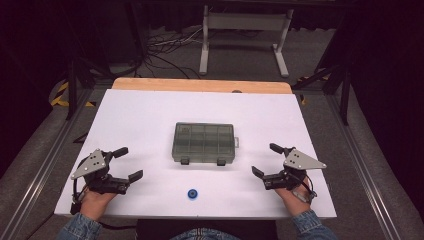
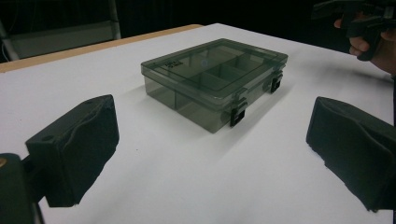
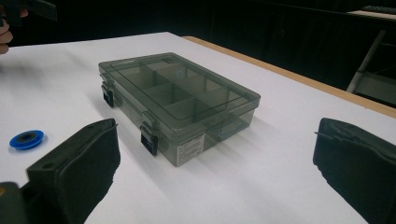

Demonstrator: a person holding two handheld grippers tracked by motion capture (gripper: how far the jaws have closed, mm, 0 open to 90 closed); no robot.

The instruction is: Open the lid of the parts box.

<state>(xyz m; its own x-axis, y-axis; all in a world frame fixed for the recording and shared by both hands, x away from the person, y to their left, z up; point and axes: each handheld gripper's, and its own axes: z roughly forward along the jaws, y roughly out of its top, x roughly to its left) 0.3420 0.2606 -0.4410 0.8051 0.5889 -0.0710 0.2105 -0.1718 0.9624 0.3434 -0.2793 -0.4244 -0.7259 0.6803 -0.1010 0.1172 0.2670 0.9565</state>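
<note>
White table (image 1: 150, 115): compartment box (image 1: 204, 142) lengthwise left-right, latches facing person.

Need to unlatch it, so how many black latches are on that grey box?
2. Both sit on the box's near side: left latch and right latch.

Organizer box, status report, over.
Left gripper and right gripper open, empty, flanking box. Organizer box shut, both latches down. Blue ring lies before it, apart.
</note>
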